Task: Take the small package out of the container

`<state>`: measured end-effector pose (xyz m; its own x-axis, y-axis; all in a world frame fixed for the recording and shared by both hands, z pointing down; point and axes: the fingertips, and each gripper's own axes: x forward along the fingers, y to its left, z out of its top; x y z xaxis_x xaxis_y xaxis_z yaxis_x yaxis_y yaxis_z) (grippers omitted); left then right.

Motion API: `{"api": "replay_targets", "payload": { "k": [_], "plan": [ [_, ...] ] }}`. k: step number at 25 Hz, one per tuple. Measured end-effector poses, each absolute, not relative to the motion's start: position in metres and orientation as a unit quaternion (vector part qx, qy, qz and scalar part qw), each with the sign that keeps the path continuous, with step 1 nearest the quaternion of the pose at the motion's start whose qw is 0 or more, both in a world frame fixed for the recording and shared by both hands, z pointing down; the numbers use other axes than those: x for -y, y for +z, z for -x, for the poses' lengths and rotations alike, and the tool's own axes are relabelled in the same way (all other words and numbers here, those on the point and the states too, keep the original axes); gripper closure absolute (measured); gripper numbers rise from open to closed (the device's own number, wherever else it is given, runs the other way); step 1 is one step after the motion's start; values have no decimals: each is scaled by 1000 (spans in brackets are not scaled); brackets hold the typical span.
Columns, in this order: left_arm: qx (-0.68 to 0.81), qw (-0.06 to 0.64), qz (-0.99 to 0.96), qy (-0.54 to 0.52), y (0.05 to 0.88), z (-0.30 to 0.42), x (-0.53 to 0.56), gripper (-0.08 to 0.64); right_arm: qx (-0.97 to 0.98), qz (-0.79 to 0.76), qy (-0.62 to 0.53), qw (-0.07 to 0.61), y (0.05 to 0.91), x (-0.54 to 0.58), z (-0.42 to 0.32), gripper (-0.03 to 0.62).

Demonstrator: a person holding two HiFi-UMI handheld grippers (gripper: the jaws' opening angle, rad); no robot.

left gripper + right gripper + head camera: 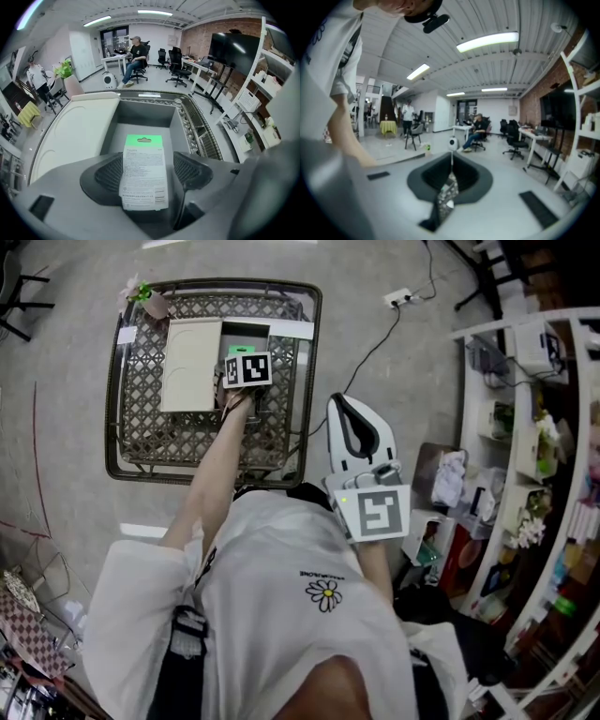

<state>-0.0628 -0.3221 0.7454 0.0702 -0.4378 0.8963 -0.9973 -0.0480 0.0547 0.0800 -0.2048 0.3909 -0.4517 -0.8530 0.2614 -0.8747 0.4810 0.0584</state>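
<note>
The small package (143, 171) is white with a green top and printed text, and it stands upright between the pads of my left gripper (144, 174), which is shut on it. Below it lies the open grey container (140, 115), its white lid (75, 131) folded out to the left. In the head view the left gripper (246, 360) hangs over the container (261, 334), and the package's green tip (241, 351) shows beside the lid (191, 364). My right gripper (451, 176) is shut and holds nothing. It is held near my body (352, 411), right of the table.
The container rests on a wicker-top table with a dark metal rim (141, 442). A small potted plant (148, 298) stands at its far left corner. White shelves (525, 474) full of items curve along the right. A power strip (398, 298) and cable lie on the floor.
</note>
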Motion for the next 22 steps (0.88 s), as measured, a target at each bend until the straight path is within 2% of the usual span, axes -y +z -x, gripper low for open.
{"api": "replay_targets", "payload": {
  "k": [8,14,19,22],
  "plan": [
    [588,391,-610,361,750,64,329,212,853,-505,59,119,394,203,-80,561],
    [544,410,-633,367,746,57,326,224,860,-494,65,109,394,202,-71,561],
    [592,360,-613,380,747,66,336,222,866,-483,59,113,396,200,-62,561],
    [593,374,-596,392,759,67,332,224,871,-476,59,107,395,197,-56,560]
  ]
}}
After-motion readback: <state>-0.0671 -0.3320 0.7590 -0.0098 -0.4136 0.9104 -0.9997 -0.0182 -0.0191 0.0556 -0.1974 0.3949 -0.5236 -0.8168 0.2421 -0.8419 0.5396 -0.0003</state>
